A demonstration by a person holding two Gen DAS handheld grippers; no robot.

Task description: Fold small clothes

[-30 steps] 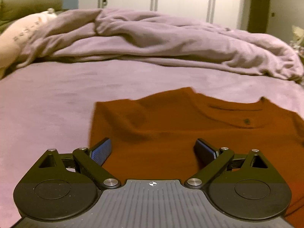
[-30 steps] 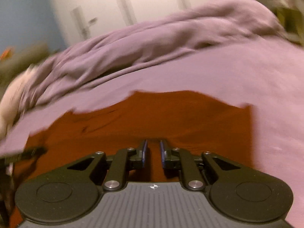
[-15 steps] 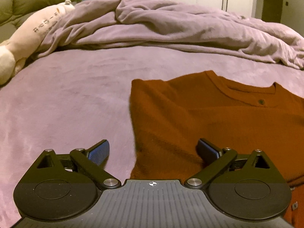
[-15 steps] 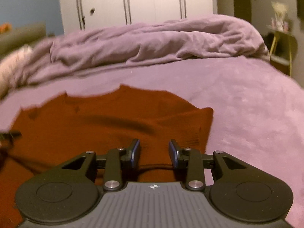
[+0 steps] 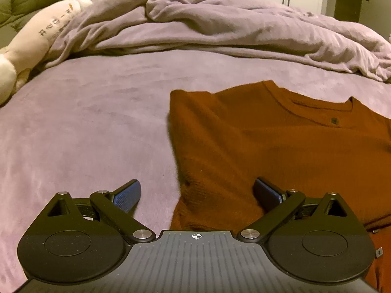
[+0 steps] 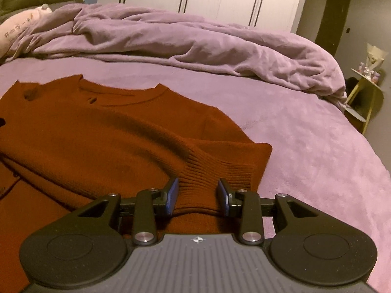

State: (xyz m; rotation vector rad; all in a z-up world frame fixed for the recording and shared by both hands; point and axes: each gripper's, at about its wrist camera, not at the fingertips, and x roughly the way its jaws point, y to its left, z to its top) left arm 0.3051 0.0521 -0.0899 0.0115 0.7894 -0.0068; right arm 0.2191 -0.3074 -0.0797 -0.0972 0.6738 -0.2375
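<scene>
A rust-orange knit sweater point(image 5: 268, 146) lies flat on the purple bed, neckline point(image 5: 317, 107) toward the far side. My left gripper point(image 5: 197, 185) is wide open just above its left edge, one finger over the sheet and one over the knit, holding nothing. In the right wrist view the sweater point(image 6: 97, 146) has a sleeve folded across its body. The sleeve's ribbed cuff point(image 6: 215, 168) lies between the fingers of my right gripper point(image 6: 198, 183), whose jaws are opening; the pads stand apart from the cuff's sides.
A rumpled lilac duvet point(image 5: 220, 24) is heaped across the far side of the bed. A cream plush toy point(image 5: 36, 44) lies at far left. Bare purple sheet point(image 6: 317, 158) runs right to the bed's edge, with a small yellow side table point(image 6: 366, 90) beyond.
My right gripper went from shut to partly open and rolled level, leaving the sleeve cuff lying on the sweater. The left gripper stayed open and shifted toward the sweater's left edge.
</scene>
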